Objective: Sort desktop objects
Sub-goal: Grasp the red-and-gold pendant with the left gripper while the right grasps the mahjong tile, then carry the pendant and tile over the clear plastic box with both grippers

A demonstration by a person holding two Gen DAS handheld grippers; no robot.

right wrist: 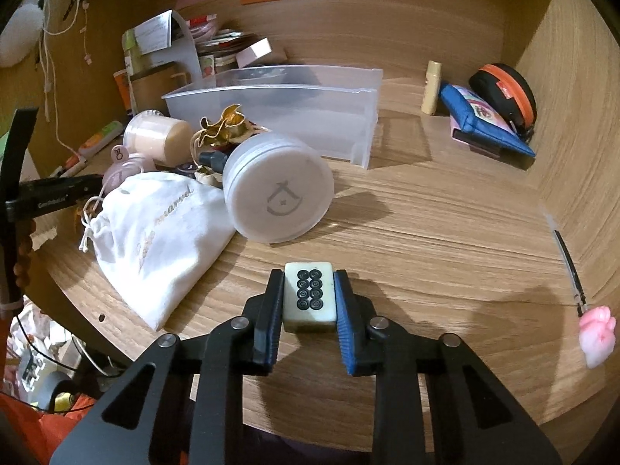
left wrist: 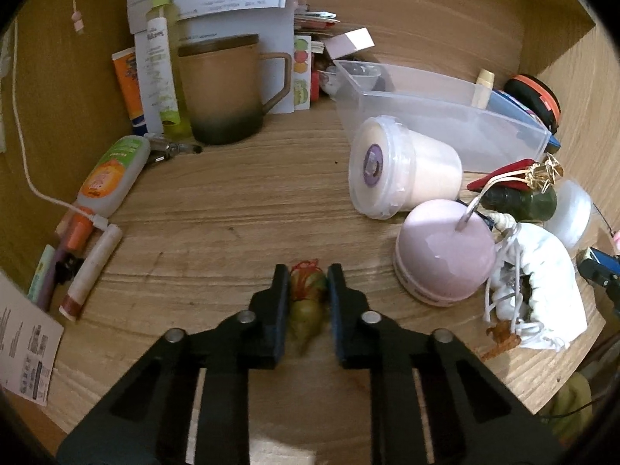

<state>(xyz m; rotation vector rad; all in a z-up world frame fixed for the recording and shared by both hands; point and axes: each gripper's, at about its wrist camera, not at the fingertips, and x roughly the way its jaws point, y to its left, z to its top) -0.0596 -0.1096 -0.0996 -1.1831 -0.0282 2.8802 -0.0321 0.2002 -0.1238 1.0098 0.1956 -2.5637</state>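
Observation:
My left gripper (left wrist: 308,273) is shut on a small green and red charm (left wrist: 306,302), held just above the wooden desk (left wrist: 217,232). My right gripper (right wrist: 309,277) is shut on a mahjong tile (right wrist: 309,295) with black circles on its face, over the desk's front middle. A clear plastic bin (right wrist: 294,112) stands at the back, and it also shows in the left wrist view (left wrist: 445,124). The left gripper's body (right wrist: 58,193) shows at the left edge of the right wrist view.
A brown mug (left wrist: 224,89), bottles and tubes crowd the back left. A white tub (left wrist: 403,166), pink dome (left wrist: 445,252) and white drawstring pouch (right wrist: 162,232) lie mid-desk with a round white case (right wrist: 279,190). A blue pouch (right wrist: 484,120) and black-orange case (right wrist: 507,89) sit back right; a pink-topped pen (right wrist: 596,333) lies at the right.

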